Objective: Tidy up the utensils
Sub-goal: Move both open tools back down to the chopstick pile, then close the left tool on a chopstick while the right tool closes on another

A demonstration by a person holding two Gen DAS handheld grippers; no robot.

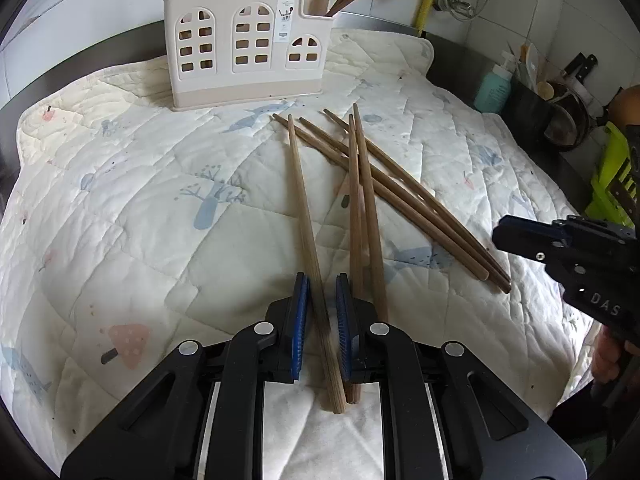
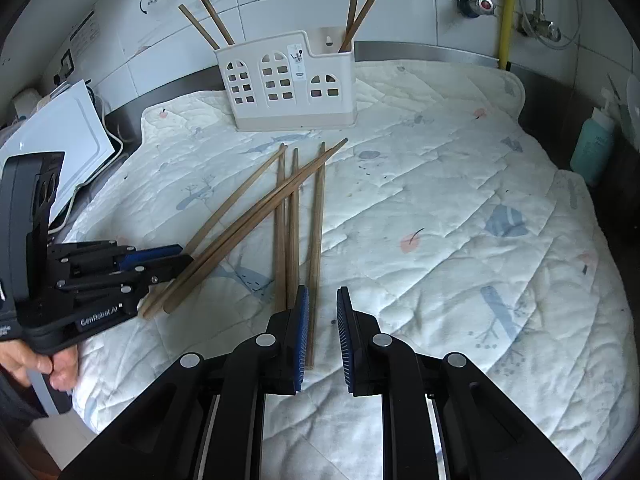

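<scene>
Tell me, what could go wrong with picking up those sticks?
The chopsticks lie crossed in a heap, so lifting one may drag or roll others. The left gripper straddles one with another right beside it, so it might pinch two. The holder looks light and might tip when a stick is pushed in.

Left claw open astride chopstick; holder beyond.

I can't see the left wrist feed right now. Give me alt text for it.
The left gripper has its jaws open around one wooden chopstick lying on a quilted mat. Five more chopsticks lie crossed just to the right. A beige utensil holder with chopsticks in it stands at the far edge.
</scene>
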